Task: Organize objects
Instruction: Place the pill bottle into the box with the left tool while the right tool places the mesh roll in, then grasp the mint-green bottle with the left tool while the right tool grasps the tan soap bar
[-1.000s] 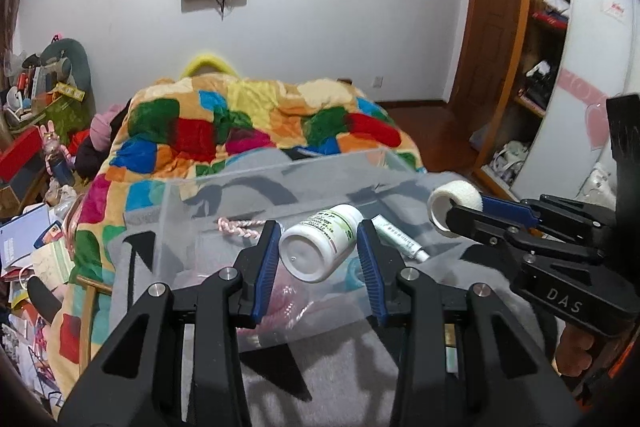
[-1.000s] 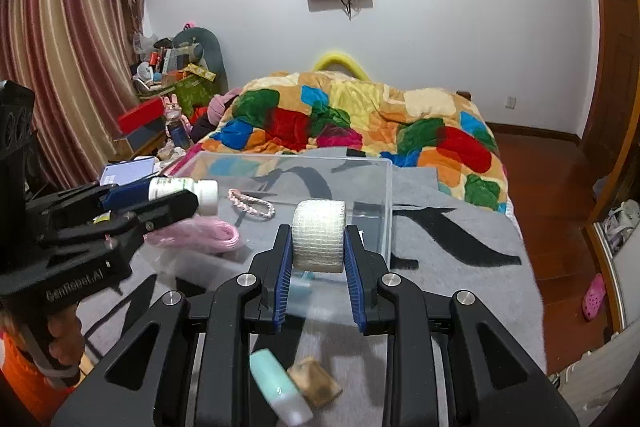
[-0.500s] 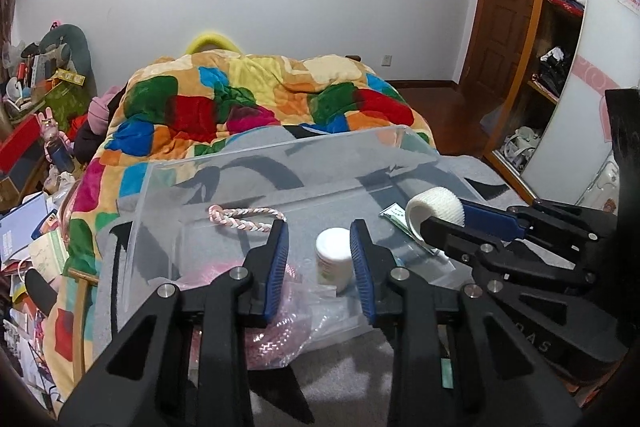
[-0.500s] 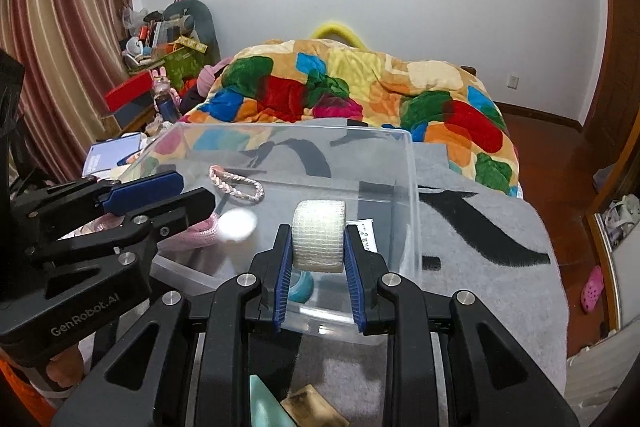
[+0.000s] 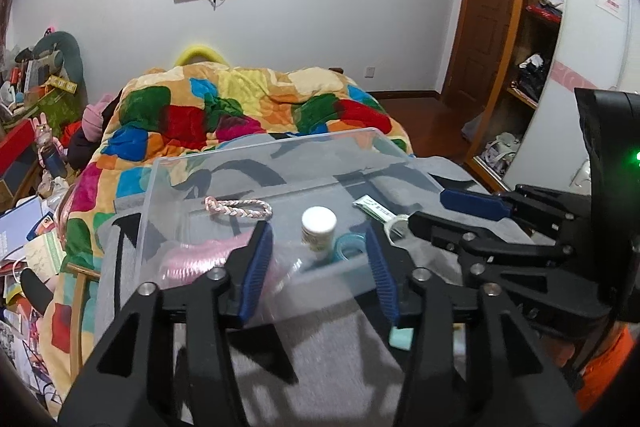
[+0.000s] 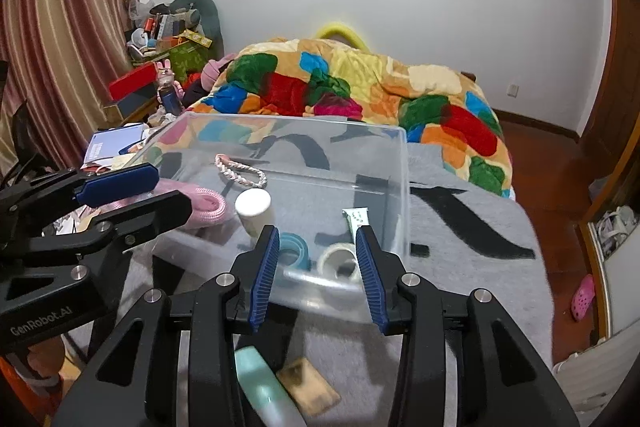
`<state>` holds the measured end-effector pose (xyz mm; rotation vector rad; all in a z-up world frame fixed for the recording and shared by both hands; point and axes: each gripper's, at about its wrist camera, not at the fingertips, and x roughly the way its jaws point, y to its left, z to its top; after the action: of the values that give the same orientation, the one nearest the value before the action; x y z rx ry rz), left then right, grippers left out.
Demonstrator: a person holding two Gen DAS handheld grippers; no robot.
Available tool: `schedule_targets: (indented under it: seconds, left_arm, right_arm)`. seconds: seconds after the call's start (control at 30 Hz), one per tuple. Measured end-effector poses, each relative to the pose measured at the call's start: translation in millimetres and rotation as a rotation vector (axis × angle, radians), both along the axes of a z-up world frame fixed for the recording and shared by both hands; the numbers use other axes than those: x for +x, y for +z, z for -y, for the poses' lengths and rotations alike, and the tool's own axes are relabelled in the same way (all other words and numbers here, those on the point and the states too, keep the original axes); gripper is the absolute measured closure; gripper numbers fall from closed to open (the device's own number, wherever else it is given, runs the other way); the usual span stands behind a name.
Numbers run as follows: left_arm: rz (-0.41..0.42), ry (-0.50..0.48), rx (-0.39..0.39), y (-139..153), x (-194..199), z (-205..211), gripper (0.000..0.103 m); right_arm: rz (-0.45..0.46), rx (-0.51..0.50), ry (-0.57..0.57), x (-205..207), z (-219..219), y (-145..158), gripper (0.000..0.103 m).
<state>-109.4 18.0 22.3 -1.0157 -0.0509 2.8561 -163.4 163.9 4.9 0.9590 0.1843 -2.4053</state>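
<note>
Both claws [image 5: 320, 263] [image 6: 316, 269] gaping, ribbed blue pads; clear plastic bin [image 6: 400, 163] holds white cylindrical bottle [image 6: 253, 205].

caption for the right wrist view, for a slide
Open right gripper above clear bin holding white bottle, gauze roll and blue tape.
</note>
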Motion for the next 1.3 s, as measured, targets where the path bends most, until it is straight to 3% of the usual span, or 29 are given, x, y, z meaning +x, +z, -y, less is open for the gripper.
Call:
schedule_targets:
  seconds: [0.2, 0.3, 0.6, 0.73, 0.87, 0.97, 1.3]
  left_arm:
    - [0.020, -0.036, 0.007, -7.5, 19.6, -10.7, 0.022]
    - [0.059, -0.069, 0.003, -21.9, 24.8, -20.0, 0.015]
    - [0.228, -0.180, 0.020, -75.6, 27.9, -55.9, 0.010]
    - [0.244, -0.203, -0.026, -86.0, 26.6, -73.1, 0.006]
    - [0.226, -0.200, -0.046, -85.6, 23.3, -79.4, 0.007]
    - [0.208, -0.187, -0.044, -85.8, 24.8, -75.5, 0.031]
    - [0.198, -0.092, 0.037, -80.2, 34.9, -27.4, 0.031]
  right_arm:
    - [-0.014, -0.009, 0.013, 23.1, -22.7, 4.8, 0.067]
    - [0.010, -0.001, 0.011, 29.9, -34.9, -3.4, 0.067]
    - [0.096, 0.011, -0.014, 38.7, -65.5, -32.5, 0.067]
    - [0.122, -0.008, -0.010, 41.1, -71.9, -36.7, 0.067]
    - [0.133, -0.003, 0.006, 43.9, -67.1, -41.1, 0.067]
    - [0.140, -0.002, 0.023, 45.2, -64.3, -44.9, 0.067]
    - [0.181, 0.033, 0.096, 45.5, -34.8, -62.2, 0.067]
